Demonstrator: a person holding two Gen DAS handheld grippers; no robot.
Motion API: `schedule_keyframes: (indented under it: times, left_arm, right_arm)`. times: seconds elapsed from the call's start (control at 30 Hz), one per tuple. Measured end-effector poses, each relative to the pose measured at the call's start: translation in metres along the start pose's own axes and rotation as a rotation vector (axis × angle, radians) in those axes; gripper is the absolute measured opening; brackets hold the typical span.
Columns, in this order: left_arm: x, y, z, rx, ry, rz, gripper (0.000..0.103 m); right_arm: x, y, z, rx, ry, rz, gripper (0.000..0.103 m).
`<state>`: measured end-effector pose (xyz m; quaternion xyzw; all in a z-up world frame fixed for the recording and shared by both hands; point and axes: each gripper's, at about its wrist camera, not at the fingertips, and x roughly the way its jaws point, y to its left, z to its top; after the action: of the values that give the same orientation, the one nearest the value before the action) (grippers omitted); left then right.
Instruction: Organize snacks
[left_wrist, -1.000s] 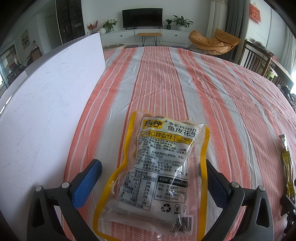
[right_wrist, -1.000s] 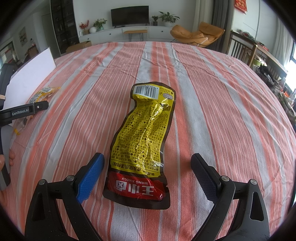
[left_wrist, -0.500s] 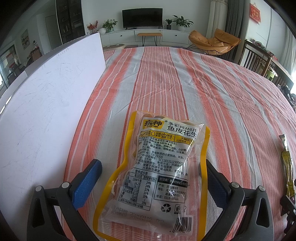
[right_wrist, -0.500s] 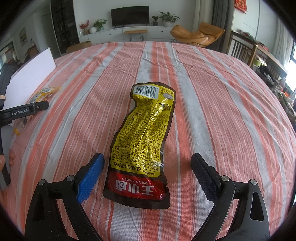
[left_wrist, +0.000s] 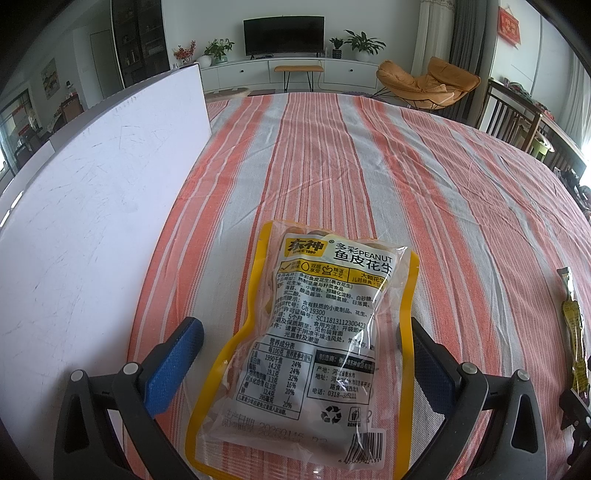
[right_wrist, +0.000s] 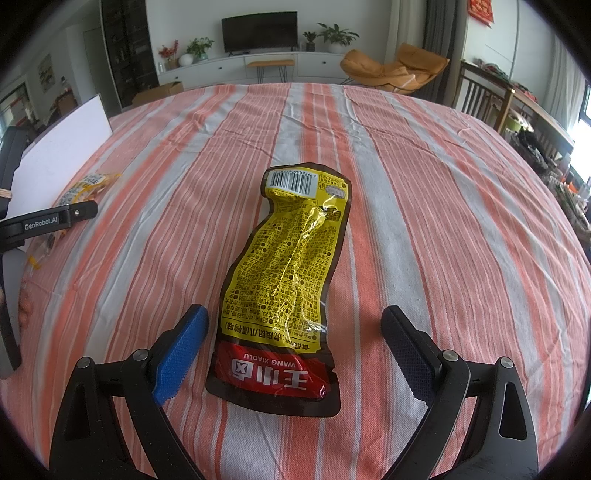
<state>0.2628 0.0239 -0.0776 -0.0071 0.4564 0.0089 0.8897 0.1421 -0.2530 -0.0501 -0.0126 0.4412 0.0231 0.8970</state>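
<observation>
Left wrist view. The left gripper (left_wrist: 306, 354) has its jaws spread wide, one on each side of the peanut packet (left_wrist: 317, 332). The packet lies flat on the striped tablecloth (left_wrist: 332, 155), label up, its long axis running along the fingers. This straddling position suits a closing grasp across the packet's width; neither pad is seen pressing the film, though the right pad sits just beside the yellow border and contact there cannot be ruled out. A white board (left_wrist: 92, 221) stands immediately to the left of the packet, possibly the wall of a container meant to receive the snacks; its far side and any interior are hidden. The packet's near edge is cut off by the bottom of the frame. At the right edge only a thin sliver of the yellow pouch (left_wrist: 572, 325) shows.

Right wrist view. The right gripper (right_wrist: 295, 343) is likewise fully apart and holds nothing. The yellow pouch (right_wrist: 288, 280) lies flat on the cloth between the two fingers, red end nearest the camera, barcode end farthest. Both pads stand clear of it, the right one well clear. The alignment again suggests a pick not yet begun. At the left, the peanut packet (right_wrist: 85, 184) is largely covered by the body of the left gripper (right_wrist: 40, 223), so its outline is hard to make out. The white board (right_wrist: 62, 147) appears behind it, foreshortened.
</observation>
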Motion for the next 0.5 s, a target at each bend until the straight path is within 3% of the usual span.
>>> schedule_keyframes:
  times: [0.17,0.3,0.43,0.5]
  left_arm:
    - [-0.001,-0.002,-0.003,-0.013,0.006,0.011,0.103]
    - [0.001,0.002,0.008,0.064,0.150,-0.055,0.103]
    - [0.006,0.003,0.017,0.080,0.200,-0.075,0.103]
    - [0.007,-0.007,0.018,0.151,0.202,-0.081,0.102]
  right_arm:
    - [0.000,-0.001,0.000,0.001,-0.001,0.004,0.096]
    - [-0.001,0.000,0.000,0.006,-0.004,0.017,0.097]
    - [0.001,0.005,0.001,-0.001,0.007,0.004,0.098]
    - [0.002,0.002,0.008,0.028,0.045,0.032,0.098]
